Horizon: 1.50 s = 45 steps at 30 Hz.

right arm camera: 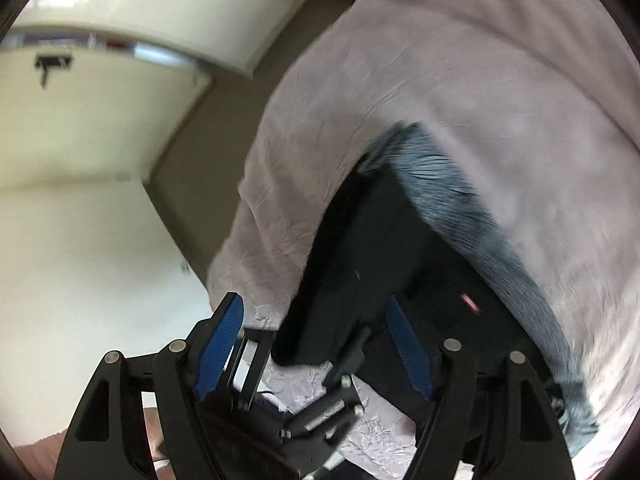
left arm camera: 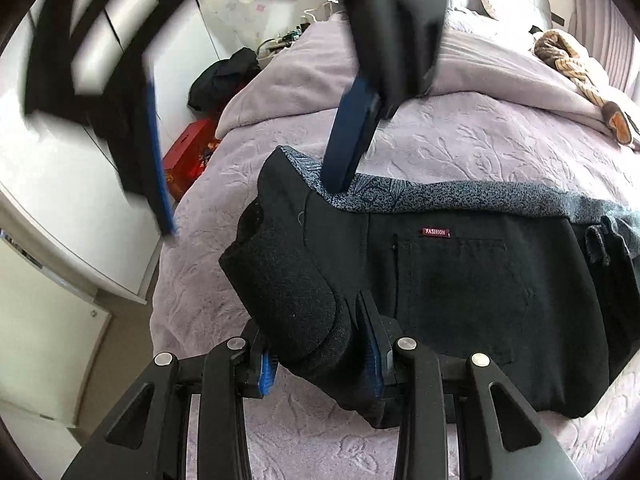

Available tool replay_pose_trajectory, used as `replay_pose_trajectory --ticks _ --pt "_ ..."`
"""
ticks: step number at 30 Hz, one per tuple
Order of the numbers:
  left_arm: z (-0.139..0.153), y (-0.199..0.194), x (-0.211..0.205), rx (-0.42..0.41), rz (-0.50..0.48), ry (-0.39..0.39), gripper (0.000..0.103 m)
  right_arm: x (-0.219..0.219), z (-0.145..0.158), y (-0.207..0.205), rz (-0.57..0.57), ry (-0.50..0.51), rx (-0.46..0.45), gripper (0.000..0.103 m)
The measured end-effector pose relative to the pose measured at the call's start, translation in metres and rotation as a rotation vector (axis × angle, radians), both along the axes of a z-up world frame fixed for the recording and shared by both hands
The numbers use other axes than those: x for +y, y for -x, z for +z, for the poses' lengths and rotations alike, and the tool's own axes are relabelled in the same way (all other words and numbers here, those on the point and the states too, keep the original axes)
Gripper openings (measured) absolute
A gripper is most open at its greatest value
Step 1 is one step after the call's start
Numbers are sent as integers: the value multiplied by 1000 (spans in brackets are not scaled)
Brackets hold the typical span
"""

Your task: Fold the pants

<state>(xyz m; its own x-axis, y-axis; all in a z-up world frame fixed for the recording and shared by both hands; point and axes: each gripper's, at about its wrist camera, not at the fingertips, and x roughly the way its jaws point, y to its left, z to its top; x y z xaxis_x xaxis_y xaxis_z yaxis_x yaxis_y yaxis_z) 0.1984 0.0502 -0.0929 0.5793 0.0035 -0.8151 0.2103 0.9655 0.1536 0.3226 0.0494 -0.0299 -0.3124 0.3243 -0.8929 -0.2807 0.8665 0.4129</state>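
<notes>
Black pants point(left arm camera: 460, 300) with a grey patterned lining at the waistband and a small red label lie across the lilac bedspread point(left arm camera: 480, 144). My left gripper point(left arm camera: 320, 360) is shut on a thick folded end of the pants, lifted a little off the bed. Blurred in the left wrist view, my right gripper point(left arm camera: 254, 208) hangs open above the pants' left end. In the right wrist view the right gripper point(right arm camera: 314, 304) stands open over the black pants point(right arm camera: 380, 240), nothing pressed between its blue pads point(right arm camera: 218, 344). The left gripper's linkage point(right arm camera: 320, 412) shows below it.
The bed's left edge drops to a floor strip beside white wardrobe doors point(left arm camera: 60, 208). A red box point(left arm camera: 188, 156) and a dark heap of clothes point(left arm camera: 224, 76) lie on the floor. A rumpled lilac duvet point(left arm camera: 500, 68) and a striped beige cloth point(left arm camera: 568, 56) lie at the far end.
</notes>
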Motion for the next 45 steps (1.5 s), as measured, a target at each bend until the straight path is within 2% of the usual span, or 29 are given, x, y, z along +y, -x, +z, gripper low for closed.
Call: replay_pose_trajectory --ticks 4,5,6,7,11,16,19,23,29,34,35,38,41,45 --pt "2 5 -2 -22 -7 -15 36 21 -39 -1 88 123 71 77" --pt "3 6 -3 -19 -17 -11 36 23 -46 0 100 144 91 66" --pt "6 7 -6 -13 -22 -13 36 23 -51 3 114 155 99 27" --pt "9 8 -8 -18 -23 -17 36 21 -53 5 116 141 103 22" --pt "36 16 -21 -57 -56 -8 36 1 -26 16 87 53 15 19" --pt "84 34 -61 -135 -153 -16 37 -67 21 31 -64 -147 -28 19" --pt "109 49 -93 -173 -223 -26 37 -123 47 51 -184 -271 -64 19" --pt "136 73 -143 -216 -333 -48 37 -191 74 84 -319 -386 -125 19" --pt "152 125 -241 -246 -544 -105 37 -319 100 154 -514 -506 -224 20" --pt "135 169 -314 -252 -713 -162 39 -414 81 217 -690 -589 -273 20" --pt "129 177 -329 -230 -748 -150 45 -427 74 222 -722 -600 -275 20" --pt "102 190 -365 -164 -790 -167 45 -467 45 258 -807 -614 -263 20" --pt "72 198 -389 -117 -812 -200 45 -500 2 277 -870 -603 -236 19" --pt "44 197 -401 29 -808 -209 45 -513 -52 285 -919 -583 -164 20"
